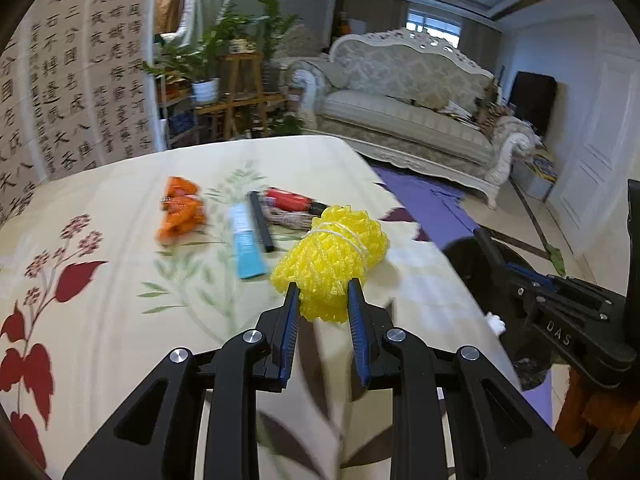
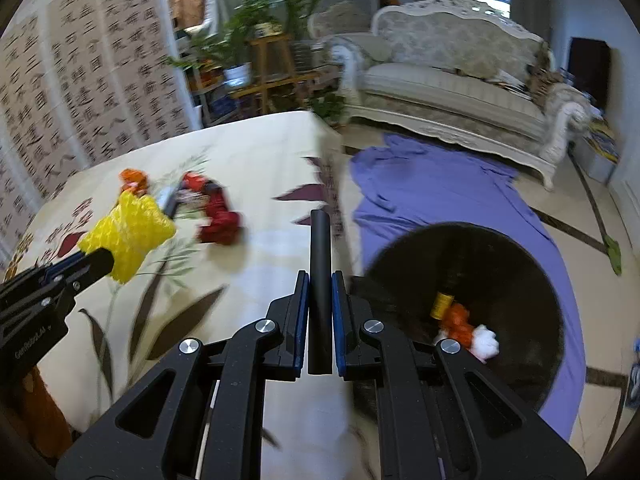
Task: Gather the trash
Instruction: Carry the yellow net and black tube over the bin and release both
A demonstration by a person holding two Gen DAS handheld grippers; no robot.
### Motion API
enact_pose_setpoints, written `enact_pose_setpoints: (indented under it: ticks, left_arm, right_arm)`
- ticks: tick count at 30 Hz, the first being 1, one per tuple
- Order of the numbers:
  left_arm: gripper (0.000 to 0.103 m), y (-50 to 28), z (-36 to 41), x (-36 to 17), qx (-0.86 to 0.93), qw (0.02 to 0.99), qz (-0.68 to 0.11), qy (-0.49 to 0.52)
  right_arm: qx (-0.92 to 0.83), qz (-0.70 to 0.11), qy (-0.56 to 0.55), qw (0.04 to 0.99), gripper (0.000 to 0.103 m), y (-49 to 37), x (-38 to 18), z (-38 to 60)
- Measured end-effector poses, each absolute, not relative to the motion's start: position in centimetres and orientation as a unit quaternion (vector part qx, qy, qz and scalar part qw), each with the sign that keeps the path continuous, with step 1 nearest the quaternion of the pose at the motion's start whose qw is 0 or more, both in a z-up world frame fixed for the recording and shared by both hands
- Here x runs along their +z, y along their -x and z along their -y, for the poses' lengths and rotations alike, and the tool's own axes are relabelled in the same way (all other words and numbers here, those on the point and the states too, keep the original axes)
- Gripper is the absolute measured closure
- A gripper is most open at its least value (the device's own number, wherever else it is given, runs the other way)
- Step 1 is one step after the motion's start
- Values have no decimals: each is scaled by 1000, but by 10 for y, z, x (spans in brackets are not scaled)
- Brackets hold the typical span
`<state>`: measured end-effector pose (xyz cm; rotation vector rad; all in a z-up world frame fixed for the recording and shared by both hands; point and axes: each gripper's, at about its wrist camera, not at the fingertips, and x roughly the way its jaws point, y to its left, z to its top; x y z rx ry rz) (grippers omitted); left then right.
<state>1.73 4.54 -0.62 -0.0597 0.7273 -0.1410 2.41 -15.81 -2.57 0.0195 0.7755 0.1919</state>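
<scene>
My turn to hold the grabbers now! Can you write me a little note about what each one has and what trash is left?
Left gripper: shut on the yellow mesh bundle, over the table.
Right gripper: shut on a black stick, near the table's edge beside the black bin.
Done: the bin on the floor already holds an orange wrapper, a white wad and a yellow-labelled item.
Left: drop both held pieces in the bin, then fetch the orange packet, blue tube, black strip and red wrapper from the table.
</scene>
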Motion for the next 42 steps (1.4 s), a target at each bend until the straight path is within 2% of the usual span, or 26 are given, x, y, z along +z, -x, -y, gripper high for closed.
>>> enact_pose_setpoints:
  ticks: [19,30,34,35,36,37,40,42]
  left_arm:
    - [78,-34,91,-14,-155,921,-354,-44]
    - [78,-63,134,-28,-161,917,-360,-64]
    - [73,-71,146,-36,-151,916,-363,-76]
    - [66,-72,146,-37,-146,916,-365,-78]
    - [63,-73,147,-39,-142,915,-369,-77]
    - [58,-74,146,-40,-142,914,-373,-75]
    - [46,-76,137,-38,-139,915,-375,-61]
    - [43,-76,136,-37,-135,915,-375,-58]
  right_arm:
    - [-13,-373,-65,925,92,-17,-45,272]
    - [-34,-379,-83,921,92,-31,-59,302]
    - [-41,-382,-89,919,91,-40,-67,309]
    - [-44,-383,-91,918,84,-42,-69,311]
    - [-45,-386,-93,917,71,-43,-71,312]
    - [-47,-388,-94,916,63,-44,-72,313]
    - [-56,-389,-94,915,60,-45,-77,316]
    - [-58,-389,-94,914,59,-44,-77,316]
